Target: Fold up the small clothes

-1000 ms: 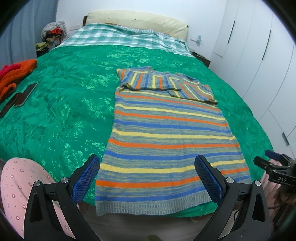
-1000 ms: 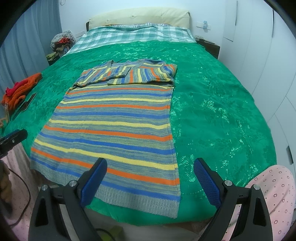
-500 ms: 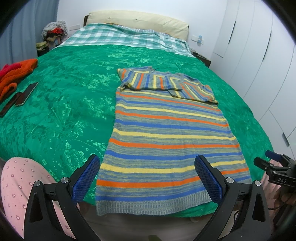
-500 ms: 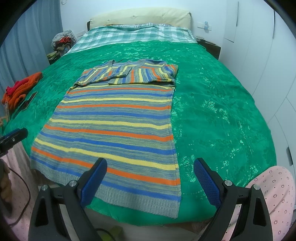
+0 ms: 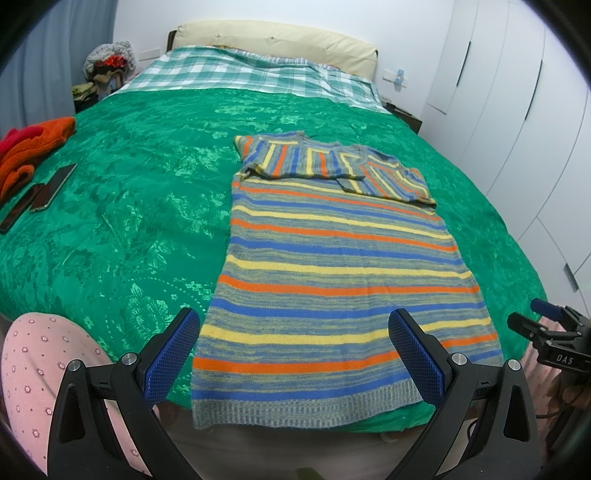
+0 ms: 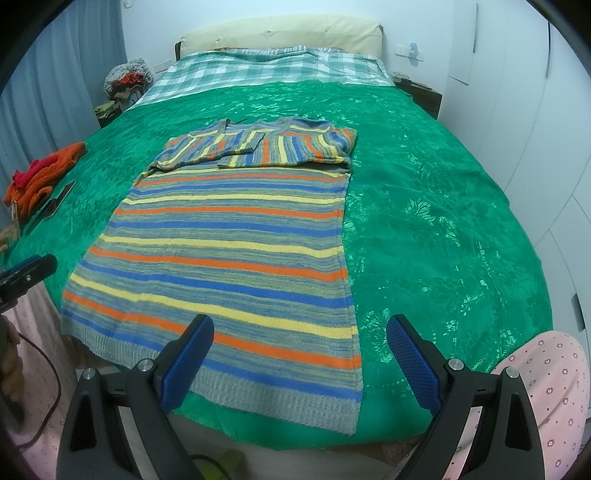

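While both tongs are hanging just off the foot of the bed, the striped sweater (image 5: 332, 266) is lying flat on the green bedspread (image 5: 140, 206), its grey ribbed hem drooping slightly over the near edge. Its two sleeves are lying folded inward across the chest, overlapping near the neckline at the far end of the garment.

The left tongs (image 5: 293, 354) are standing wide apart with nothing between the blue pads (image 5: 171, 356); in the left wrist view they are framing the hem of the sweater without touching it. The right tongs (image 6: 299, 356) are likewise spread apart and gripping nothing, one pad (image 6: 186, 363) hovering over the sweater's near right corner and the other over bare bedspread.

An orange and red garment (image 5: 31, 147) is sitting in a heap near the left edge of the bed, with a phone (image 5: 53, 186) lying just beside it. A checked sheet (image 6: 266, 70) is covering the head of the bed below a cream headboard (image 6: 280, 33). White wardrobe doors (image 5: 517, 103) are lining the right wall. Pink patterned fabric (image 6: 543, 373), apparently the person's clothing, is showing at the lower corners of both views.
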The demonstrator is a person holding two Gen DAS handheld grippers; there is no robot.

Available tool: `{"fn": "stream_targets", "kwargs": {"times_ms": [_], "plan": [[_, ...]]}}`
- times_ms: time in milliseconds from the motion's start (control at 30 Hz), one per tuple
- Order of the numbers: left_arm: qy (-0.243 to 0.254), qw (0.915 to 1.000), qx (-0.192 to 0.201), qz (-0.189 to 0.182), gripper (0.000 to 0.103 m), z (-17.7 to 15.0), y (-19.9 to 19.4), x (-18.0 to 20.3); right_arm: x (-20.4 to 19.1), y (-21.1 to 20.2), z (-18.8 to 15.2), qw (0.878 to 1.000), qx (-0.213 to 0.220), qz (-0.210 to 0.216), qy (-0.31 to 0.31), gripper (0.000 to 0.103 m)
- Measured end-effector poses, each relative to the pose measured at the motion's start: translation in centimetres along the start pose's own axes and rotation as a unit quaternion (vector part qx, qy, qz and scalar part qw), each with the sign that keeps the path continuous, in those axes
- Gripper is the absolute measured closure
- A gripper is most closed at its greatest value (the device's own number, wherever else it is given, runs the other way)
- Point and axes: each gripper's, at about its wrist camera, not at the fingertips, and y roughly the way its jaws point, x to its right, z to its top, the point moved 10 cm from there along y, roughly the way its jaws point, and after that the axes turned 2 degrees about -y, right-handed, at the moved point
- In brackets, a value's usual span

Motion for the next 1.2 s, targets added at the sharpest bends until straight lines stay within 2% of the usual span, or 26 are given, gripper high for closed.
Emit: {"fn": "stream_targets", "kwargs": {"times_ms": [1200], "plan": [[0.0, 1.0, 0.001, 0.001, 0.001, -0.07, -0.11, -0.3, -0.42, -0.21, 0.04, 1.0, 0.001, 0.001, -0.005, 0.009]]}}
